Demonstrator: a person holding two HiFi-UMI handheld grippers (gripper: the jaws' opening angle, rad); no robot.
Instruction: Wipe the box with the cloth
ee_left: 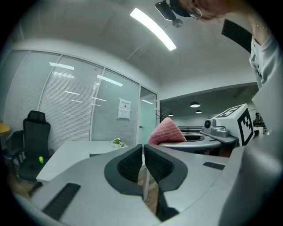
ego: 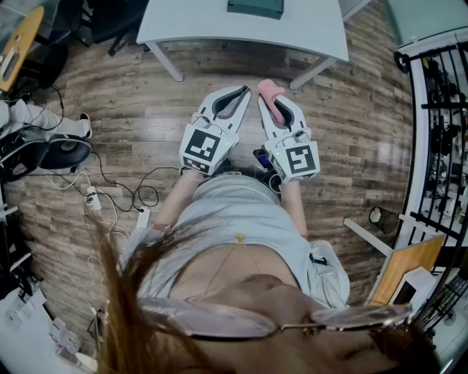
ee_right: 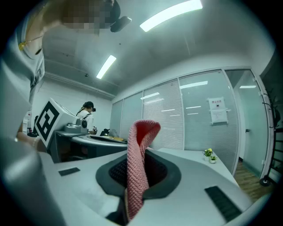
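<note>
The cloth (ee_right: 137, 176), a pink ribbed knit folded into a soft loop, is gripped in the right claw (ego: 278, 102); the left claw (ego: 235, 98) is closed on nothing. Wiping is judged not yet begun: the dark green, flat-topped box (ego: 254, 7) lies on the smooth white worktop (ego: 190, 25), well apart, so an approach is called for

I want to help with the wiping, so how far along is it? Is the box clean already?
Not yet. Done: the pink cloth is picked up, pinched in the right gripper. In hand: both grippers are held above the wooden floor, short of the white table; the left gripper is shut and empty. Left: reaching the dark green box on the table and all the wiping.
</note>
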